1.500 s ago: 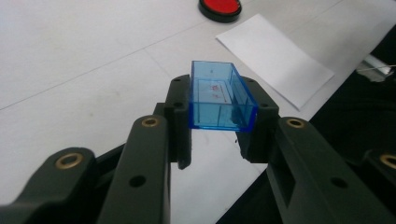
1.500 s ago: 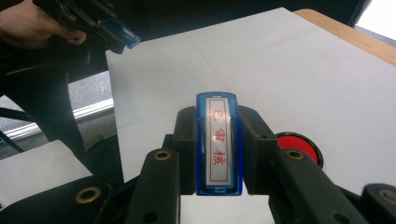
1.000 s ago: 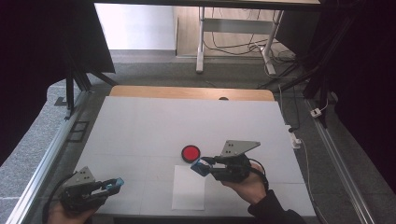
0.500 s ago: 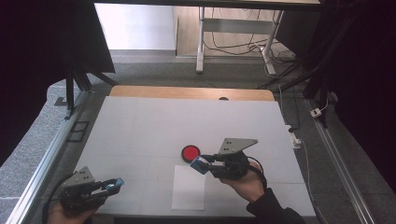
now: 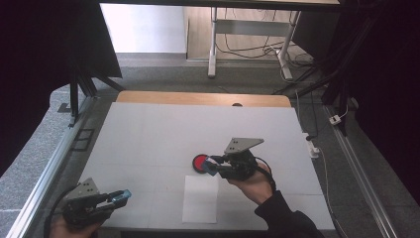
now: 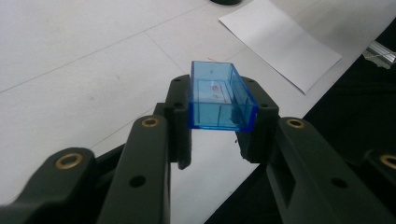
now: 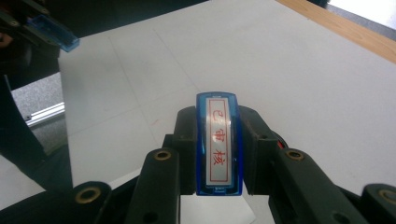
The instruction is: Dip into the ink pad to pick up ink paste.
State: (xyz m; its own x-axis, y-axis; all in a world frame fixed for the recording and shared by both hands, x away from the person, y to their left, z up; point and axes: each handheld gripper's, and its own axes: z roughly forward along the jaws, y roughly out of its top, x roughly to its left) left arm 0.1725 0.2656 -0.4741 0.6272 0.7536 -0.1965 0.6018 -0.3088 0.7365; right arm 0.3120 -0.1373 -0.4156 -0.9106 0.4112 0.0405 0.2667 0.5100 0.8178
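Between right tool (image 7: 218,154) jaws, blue stamp (image 7: 218,142) label legible, left tool (image 6: 219,123) clamping hollow blue cap (image 6: 219,100)

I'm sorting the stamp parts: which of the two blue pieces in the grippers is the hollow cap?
The blue cap in the left gripper: open and empty inside. The blue stamp in the right gripper carries a white, red-lettered label.

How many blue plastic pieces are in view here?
2: a blue cap clamped in the left gripper, and a blue stamp clamped in the right gripper beside the red ink pad.
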